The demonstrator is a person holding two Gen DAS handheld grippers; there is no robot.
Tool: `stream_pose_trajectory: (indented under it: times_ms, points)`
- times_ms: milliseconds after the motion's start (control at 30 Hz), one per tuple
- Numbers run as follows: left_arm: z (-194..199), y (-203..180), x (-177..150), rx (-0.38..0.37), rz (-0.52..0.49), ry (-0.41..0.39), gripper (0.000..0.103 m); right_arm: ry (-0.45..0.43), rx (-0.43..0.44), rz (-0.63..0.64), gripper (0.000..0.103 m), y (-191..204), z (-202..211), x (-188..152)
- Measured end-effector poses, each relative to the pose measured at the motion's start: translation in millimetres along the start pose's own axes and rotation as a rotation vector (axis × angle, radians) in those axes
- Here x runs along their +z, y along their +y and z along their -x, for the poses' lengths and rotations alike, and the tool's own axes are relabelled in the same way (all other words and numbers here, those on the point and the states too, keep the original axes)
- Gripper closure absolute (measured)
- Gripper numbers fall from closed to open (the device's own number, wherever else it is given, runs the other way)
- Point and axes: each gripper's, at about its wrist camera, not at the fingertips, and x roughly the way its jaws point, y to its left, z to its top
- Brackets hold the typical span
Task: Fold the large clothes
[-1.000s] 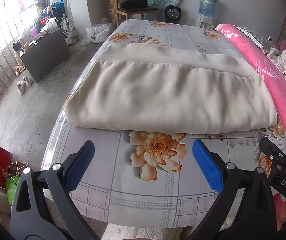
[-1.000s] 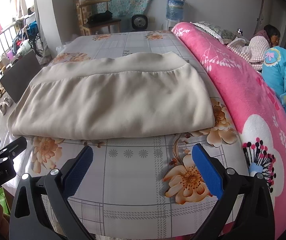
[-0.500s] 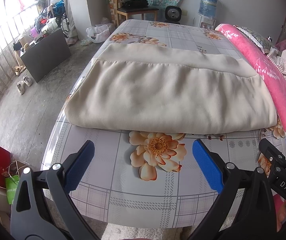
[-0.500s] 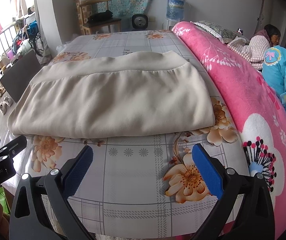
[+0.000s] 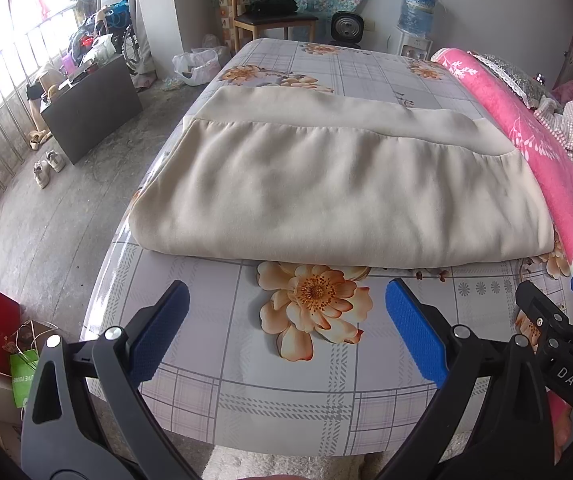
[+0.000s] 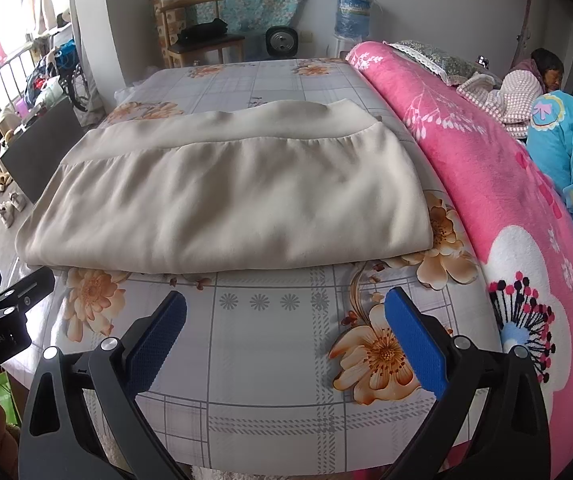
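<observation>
While the beige garment [image 5: 338, 196] lies doubled over on the flowered bed sheet [image 5: 286, 380], its folded edge toward the cameras and a lighter band along the far side, nothing has shifted over the last second. The left hand-held gripper [image 5: 286, 332] and the right hand-held gripper [image 6: 286, 332] hover spread and empty near that edge. This pause probably separates one completed fold from the next; the pink blanket [image 6: 486, 168] borders the right.
</observation>
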Motion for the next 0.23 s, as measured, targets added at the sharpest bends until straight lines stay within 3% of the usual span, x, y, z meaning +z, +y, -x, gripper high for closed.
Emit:
stream_pose_trajectory:
  times_ms: [233]
  points:
    - [0.1,0.4,-0.2,-0.002,0.002,0.001,0.008,0.001,0.0,0.002,0.006,-0.3,-0.3,0.5]
